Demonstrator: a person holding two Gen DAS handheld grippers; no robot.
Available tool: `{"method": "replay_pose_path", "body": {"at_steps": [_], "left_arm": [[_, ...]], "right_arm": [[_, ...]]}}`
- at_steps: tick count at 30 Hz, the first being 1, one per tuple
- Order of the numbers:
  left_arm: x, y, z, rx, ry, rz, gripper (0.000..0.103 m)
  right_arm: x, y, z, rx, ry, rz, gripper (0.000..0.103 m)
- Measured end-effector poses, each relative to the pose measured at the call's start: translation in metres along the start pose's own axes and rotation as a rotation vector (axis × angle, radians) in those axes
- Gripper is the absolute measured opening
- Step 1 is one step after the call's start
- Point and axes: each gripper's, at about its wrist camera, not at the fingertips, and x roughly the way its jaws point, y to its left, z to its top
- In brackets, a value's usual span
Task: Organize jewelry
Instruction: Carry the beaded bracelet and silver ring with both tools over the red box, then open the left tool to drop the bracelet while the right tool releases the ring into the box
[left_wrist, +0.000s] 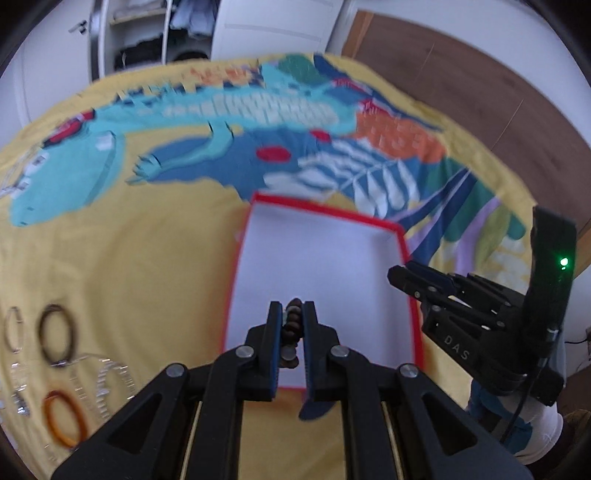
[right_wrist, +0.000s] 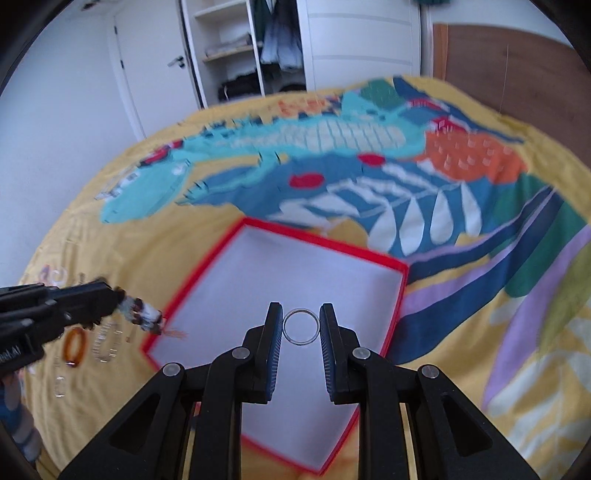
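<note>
A red-rimmed box (left_wrist: 406, 258) with a white inside lies on the yellow patterned bedspread; it also shows in the right wrist view (right_wrist: 404, 273). My left gripper (left_wrist: 293, 314) is shut on a dark beaded bracelet (left_wrist: 291, 332) above the box's near end; the bracelet hangs from it in the right wrist view (right_wrist: 144, 315). My right gripper (right_wrist: 301, 326) is shut on a thin silver ring bangle (right_wrist: 301, 327) held above the box. The right gripper (left_wrist: 399, 275) shows at the box's right edge in the left wrist view.
Several loose bangles lie on the bedspread left of the box: a brown ring (left_wrist: 57, 334), an orange ring (left_wrist: 64, 417), a clear one (left_wrist: 13, 328) and sparkly bracelets (left_wrist: 110, 376). An open wardrobe (right_wrist: 240, 44) stands behind the bed.
</note>
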Motion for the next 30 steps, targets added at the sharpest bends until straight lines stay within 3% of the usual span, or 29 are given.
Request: {"method": "replay_pose_path", "body": {"at_steps": [5,11,30], "left_arm": [[0.053,0.007,-0.014,0.013,0.052,0.016,0.010],[0.072,0.024,-0.027,-0.005,0.074,0.058,0.010],[0.073,0.022,-0.057,-0.010,0.027,0.157,0.011]], "right_arm": [[0.037,-0.009,-0.018,0.009,0.056,0.018,0.020],[0.050,-0.012,-0.032,-0.001,0.065,0.014,0.020],[0.051,0.000,-0.042,-0.146,0.024,0.006,0.024]]}}
